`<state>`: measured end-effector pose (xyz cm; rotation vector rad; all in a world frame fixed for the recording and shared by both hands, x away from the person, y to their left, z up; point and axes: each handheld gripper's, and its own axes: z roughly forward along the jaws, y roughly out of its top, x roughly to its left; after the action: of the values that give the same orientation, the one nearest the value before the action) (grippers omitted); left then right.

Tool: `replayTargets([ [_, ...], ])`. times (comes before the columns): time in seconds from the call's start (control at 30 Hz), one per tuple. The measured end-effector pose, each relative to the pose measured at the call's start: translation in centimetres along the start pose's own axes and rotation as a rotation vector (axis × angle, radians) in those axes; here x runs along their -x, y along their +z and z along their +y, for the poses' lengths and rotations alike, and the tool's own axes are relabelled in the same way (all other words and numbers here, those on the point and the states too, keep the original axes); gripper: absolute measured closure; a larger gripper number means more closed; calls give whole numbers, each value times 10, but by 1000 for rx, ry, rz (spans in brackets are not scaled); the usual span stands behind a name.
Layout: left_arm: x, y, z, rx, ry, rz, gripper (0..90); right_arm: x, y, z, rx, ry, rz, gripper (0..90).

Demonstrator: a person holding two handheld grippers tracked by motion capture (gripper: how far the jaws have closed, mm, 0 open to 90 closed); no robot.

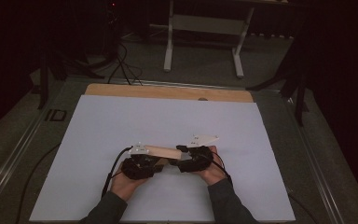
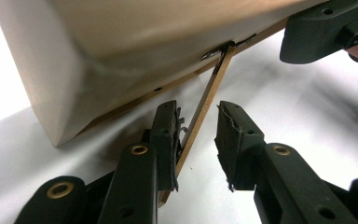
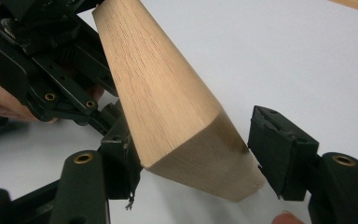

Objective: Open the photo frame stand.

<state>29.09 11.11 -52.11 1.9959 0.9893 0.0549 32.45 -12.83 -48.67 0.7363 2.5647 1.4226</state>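
Observation:
A pale wooden block [image 1: 161, 150] lies across the white sheet [image 1: 168, 116] between my two grippers. My left gripper [image 1: 143, 161] is at its left end and my right gripper [image 1: 193, 157] at its right end. In the left gripper view the block [image 2: 144, 46] looms above the jaws, and a thin wooden strip [image 2: 200, 116] slants down from it between them. The strip rests against the left pad [image 2: 168, 135], the other pad stands apart, so my left gripper [image 2: 198, 135] is open. In the right gripper view the block's tapered end [image 3: 168, 102] sits between open jaws of my right gripper [image 3: 196, 158], a gap at the right pad [image 3: 279, 154].
The sheet covers a wooden tabletop [image 1: 168, 92] with a metal rim [image 1: 303, 154] around it. Behind the table stands a white frame on legs [image 1: 205, 28], with cables [image 1: 121, 65] on the floor. A black cable [image 1: 109, 177] trails from the left gripper.

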Motion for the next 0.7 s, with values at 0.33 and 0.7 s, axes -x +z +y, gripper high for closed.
replayTargets([
  [0.33,1,0,-1,-1,2,-7,657,0,0,0,-11,-17,-4,352],
  [0.7,1,-2,-1,3,7,-2,646,-1,-1,0,-19,-34,-16,352],
])
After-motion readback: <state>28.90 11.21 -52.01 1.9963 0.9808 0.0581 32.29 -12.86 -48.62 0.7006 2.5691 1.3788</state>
